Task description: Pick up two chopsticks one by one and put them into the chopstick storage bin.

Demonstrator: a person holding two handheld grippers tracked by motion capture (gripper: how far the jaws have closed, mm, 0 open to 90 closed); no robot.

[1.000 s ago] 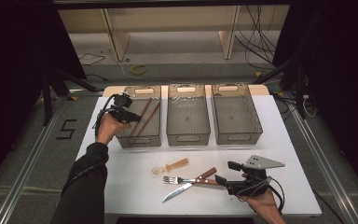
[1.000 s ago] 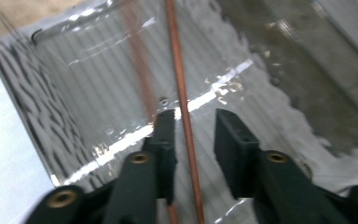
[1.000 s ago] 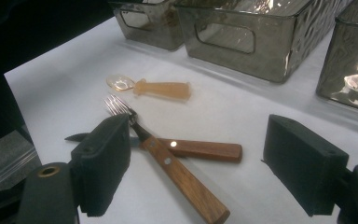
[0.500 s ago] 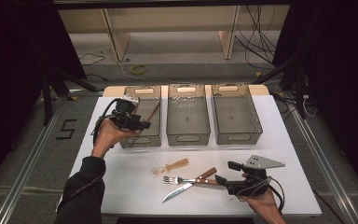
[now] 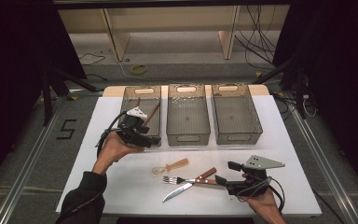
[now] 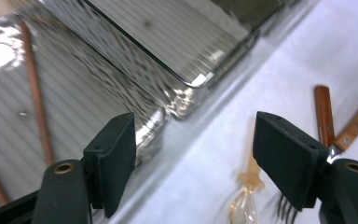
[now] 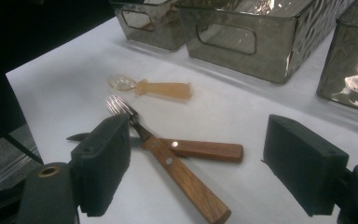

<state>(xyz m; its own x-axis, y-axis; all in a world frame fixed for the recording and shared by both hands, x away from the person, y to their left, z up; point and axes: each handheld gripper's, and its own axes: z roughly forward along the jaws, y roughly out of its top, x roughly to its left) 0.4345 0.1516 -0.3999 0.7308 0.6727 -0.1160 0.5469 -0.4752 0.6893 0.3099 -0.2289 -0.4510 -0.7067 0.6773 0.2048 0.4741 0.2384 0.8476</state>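
Note:
My left gripper [image 5: 148, 134] hovers at the front end of the left bin [image 5: 141, 90]; its jaws have just been opening and hold nothing. In the left gripper view the gripper [image 6: 193, 140] stands open over that bin's front corner, with thin brown sticks [image 6: 35, 93] lying inside the bin [image 5: 152, 113]. On the white table lie an amber plastic spoon [image 5: 170, 166], a wood-handled fork [image 5: 182, 179] and a wood-handled knife [image 5: 182, 190], the two handles crossed. My right gripper [image 5: 226, 172] rests open just right of the handles. In the right gripper view its jaws [image 7: 198, 128] frame the fork [image 7: 186, 182] and knife [image 7: 205, 150] without touching them.
Three clear bins stand side by side at the back; the middle bin [image 5: 188, 136] and right bin [image 5: 237, 138] look empty. The spoon [image 7: 158, 88] lies between bins and cutlery. The table's front edge [image 5: 186, 212] is close to the right hand. Dark floor and cables surround the table.
The left hand has drawn back from over the left bin toward its front end, and its jaws have opened. The sticks stay in the bin. The right gripper has kept still.

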